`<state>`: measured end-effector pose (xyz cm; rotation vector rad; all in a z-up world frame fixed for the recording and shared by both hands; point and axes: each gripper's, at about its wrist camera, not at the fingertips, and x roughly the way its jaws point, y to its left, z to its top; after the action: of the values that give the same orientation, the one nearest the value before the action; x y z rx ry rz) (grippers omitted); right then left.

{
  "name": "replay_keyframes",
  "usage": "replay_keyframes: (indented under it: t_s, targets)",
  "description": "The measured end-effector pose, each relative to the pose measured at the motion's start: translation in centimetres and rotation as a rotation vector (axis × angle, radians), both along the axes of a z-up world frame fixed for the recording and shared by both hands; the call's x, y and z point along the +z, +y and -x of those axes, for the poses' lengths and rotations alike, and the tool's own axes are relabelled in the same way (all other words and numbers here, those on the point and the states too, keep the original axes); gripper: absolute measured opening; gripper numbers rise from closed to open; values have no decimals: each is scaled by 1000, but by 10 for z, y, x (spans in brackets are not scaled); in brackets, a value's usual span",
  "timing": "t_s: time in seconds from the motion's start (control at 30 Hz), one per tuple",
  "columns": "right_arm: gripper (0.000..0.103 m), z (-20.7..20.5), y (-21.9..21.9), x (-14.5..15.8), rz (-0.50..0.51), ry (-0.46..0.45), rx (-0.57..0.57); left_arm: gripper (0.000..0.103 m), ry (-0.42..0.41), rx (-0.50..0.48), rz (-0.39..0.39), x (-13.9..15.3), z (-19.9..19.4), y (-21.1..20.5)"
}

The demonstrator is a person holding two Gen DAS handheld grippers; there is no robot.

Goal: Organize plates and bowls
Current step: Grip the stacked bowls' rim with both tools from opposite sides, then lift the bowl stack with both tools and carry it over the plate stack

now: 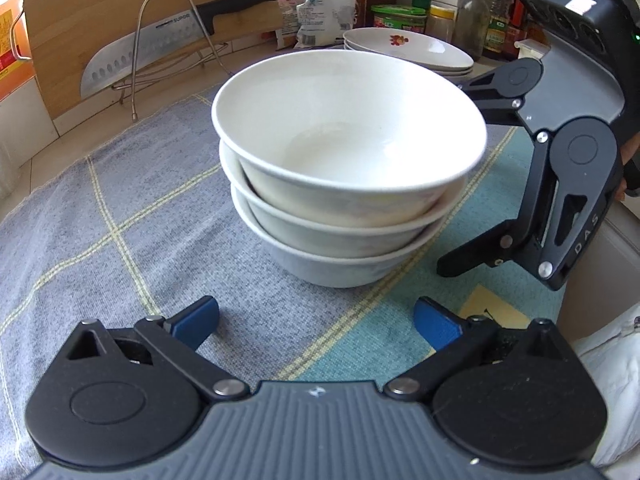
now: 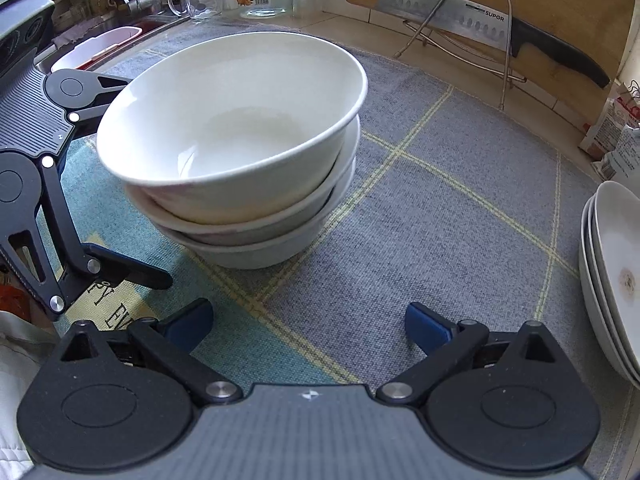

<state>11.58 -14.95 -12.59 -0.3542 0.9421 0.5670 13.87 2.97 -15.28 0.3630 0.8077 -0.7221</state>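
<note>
Three bowls (image 1: 344, 168) nested at 12 o'clock, saving space; left gripper (image 1: 316, 320) and right gripper (image 2: 308, 322) fingers apart, empty.

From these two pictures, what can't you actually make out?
- Lower bowls: insides hidden by the top bowl, both views.
- Plate stack: cut off by the right edge, right wrist view; lower plates covered by the top one.
- Right tool: far finger hidden behind the bowls, left wrist view.
- Bottle labels: too small to read.
</note>
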Motion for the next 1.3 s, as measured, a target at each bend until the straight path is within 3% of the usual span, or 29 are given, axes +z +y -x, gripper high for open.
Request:
replay_keyframes:
  t_s: [0.47, 0.7, 0.9, 1.03, 1.3]
  targets:
    - [103, -1, 9, 1, 13, 1, -37, 102, -38, -146, 40, -4, -10, 11]
    - [103, -4, 25, 15, 31, -45, 132, 102, -73, -235, 80, 7, -18, 19]
    - [101, -13, 34, 26, 39, -62, 283, 100, -90, -331, 66, 19, -20, 18]
    - [99, -21, 37, 30, 31, -62, 325, 93, -86, -362, 54, 21, -26, 15]
    - [96, -23, 34, 32, 21, -44, 355, 93, -84, -413, 34, 24, -28, 11]
